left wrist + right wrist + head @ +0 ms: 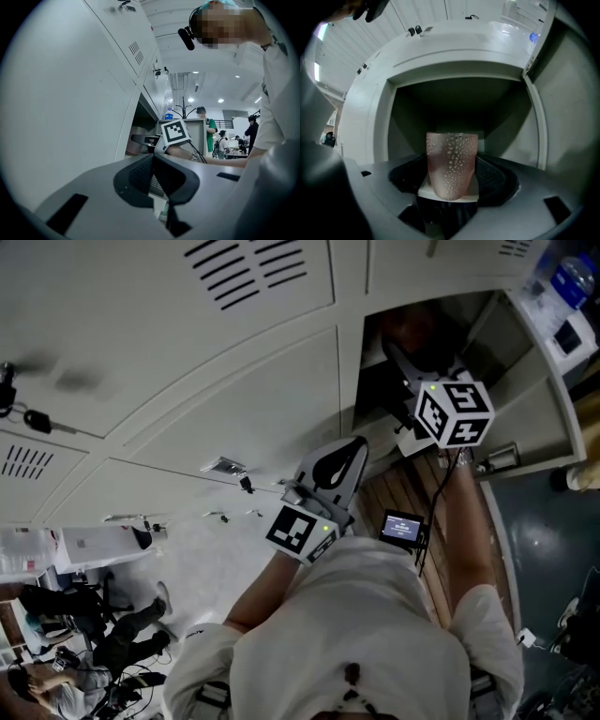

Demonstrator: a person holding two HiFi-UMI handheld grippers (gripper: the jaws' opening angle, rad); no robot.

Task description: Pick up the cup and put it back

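**R tongs clamped on pink cup at open locker; L tongs closed, empty**

R gripper (452,159): jaws set wide w/ the cup (451,171) between them, and the textured black pads (492,176) hug both its sides. The cup is pinkish, see-through, w/ a dimpled surface. It stands upright, rim up, base just above a white piece low btwn the jaws. Can't tell if it's resting on the shelf or lifted.

Straight behind the cup is the open locker compartment (459,103), dark inside. Its door (574,122) is swung out to the R side of that view.

Head view: the R gripper (401,351) reaches into the compartment (394,329) w/ the arm stretched fwd, marker cube (455,413) facing up. The cup itself is not visible from there. A water bottle (569,279) w/ a blue cap sits up by the top of the open door.

L gripper (359,442) is held back, near the person's chest and well apart from the compartment, tips pointing toward the closed locker fronts (187,381). In its own view the L gripper (153,158) has the jaws together, pads meeting, nothing btwn them. That view also shows the R gripper's marker cube (176,131) by the compartment mouth, and the bottle (169,114) up top.

A small screen unit (404,528) sits btwn the two arms over wood-slat flooring (398,488).
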